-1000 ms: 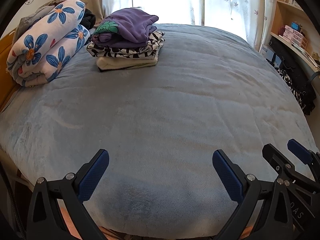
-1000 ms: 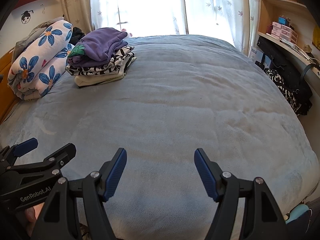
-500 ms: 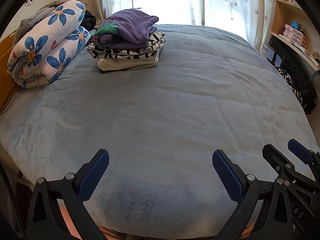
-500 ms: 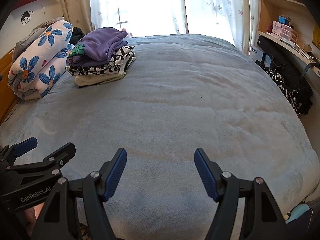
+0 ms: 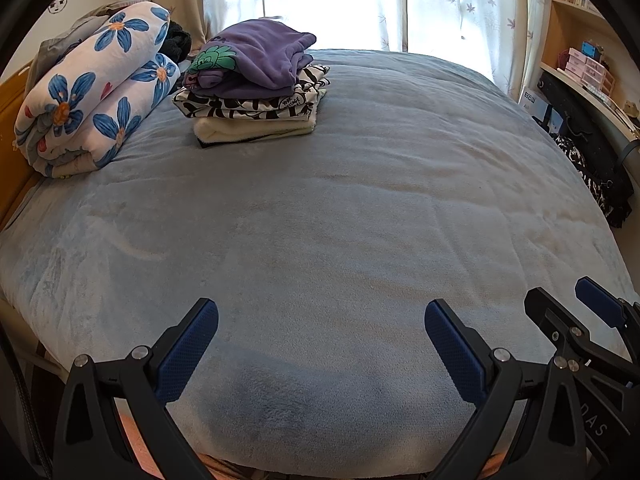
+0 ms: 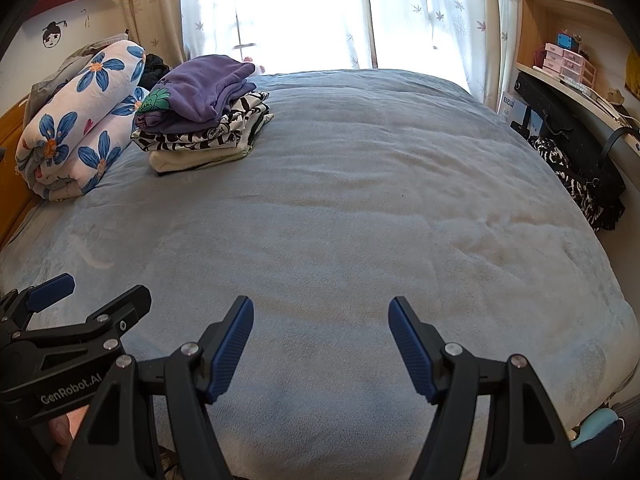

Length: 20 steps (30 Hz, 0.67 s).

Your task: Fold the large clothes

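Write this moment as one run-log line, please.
left gripper: open, empty | right gripper: open, empty | folded stack: far-left on bed | no garment laid out

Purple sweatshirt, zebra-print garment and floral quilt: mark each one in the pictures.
purple sweatshirt (image 5: pixel 264 56), left wrist view, on its folded top face
zebra-print garment (image 5: pixel 248 105), left wrist view, on its front folded edge
floral quilt (image 6: pixel 80 120), right wrist view, on the roll's side
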Motion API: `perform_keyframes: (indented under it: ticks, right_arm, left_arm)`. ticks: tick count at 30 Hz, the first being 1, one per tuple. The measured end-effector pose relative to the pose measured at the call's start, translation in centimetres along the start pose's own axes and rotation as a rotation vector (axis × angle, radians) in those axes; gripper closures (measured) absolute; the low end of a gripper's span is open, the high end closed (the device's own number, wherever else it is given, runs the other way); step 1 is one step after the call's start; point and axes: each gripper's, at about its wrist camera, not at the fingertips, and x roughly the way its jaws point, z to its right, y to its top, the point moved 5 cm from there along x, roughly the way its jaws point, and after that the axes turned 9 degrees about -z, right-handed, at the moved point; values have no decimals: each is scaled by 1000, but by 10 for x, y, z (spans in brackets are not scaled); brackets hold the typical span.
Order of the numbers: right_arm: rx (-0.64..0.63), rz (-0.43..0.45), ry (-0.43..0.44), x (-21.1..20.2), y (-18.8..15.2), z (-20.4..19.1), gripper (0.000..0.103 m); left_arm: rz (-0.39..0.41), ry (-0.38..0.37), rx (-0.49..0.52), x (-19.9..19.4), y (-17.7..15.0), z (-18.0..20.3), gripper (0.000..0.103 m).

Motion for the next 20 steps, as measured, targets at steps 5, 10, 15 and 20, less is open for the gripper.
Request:
perform_keyframes:
  ticks: [5,10,15,20]
  right_arm:
    - [0,1,0,0,0,0,33]
    - [0,-1,0,0,0,0,33]
    - [1,-7,0,3,-2,0,33]
    - [1,-11,0,5,-5,1,33]
  left_arm:
    - [-1,-2,-2,0,0,1,1]
    - [-2,0,-1,0,0,1,1]
    - [-5,3,4,1,3,-1,1]
    - [-11,0,9,4,6,-4,1]
